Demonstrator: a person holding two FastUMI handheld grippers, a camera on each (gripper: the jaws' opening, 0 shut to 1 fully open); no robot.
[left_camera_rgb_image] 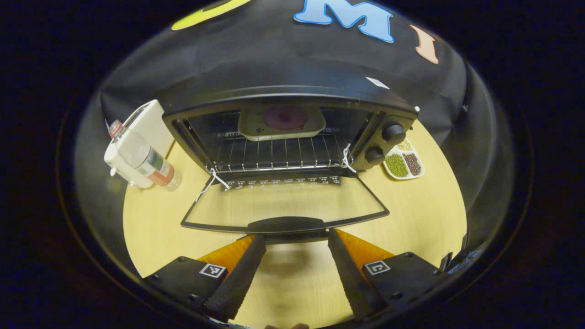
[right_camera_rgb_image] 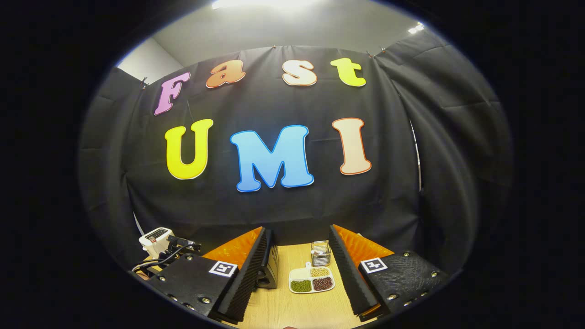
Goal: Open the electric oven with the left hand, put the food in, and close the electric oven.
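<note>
In the left gripper view, the oven door (left_camera_rgb_image: 283,205) is lying flat open, the food tray (left_camera_rgb_image: 282,122) is sitting on the electric oven's (left_camera_rgb_image: 292,132) rack, and the left gripper (left_camera_rgb_image: 292,240) is being held wide and empty at the door handle (left_camera_rgb_image: 285,225). In the right gripper view, the right gripper (right_camera_rgb_image: 297,269) is being held wide, empty, above the table (right_camera_rgb_image: 292,310) near a divided bean dish (right_camera_rgb_image: 311,279). Closing is judged to be in hand; the handle is to be lifted next.

Ceiling lamps (right_camera_rgb_image: 256,3) are glaring white at the top of the right gripper view, washing the pale wall beneath. In the left gripper view the table (left_camera_rgb_image: 425,214) is glowing evenly ahead of the fingers (left_camera_rgb_image: 237,269), a soft blurred shadow pooling between them. Fisheye bending is curving both views' edges; the oven (left_camera_rgb_image: 292,132) interior is sitting dim.
</note>
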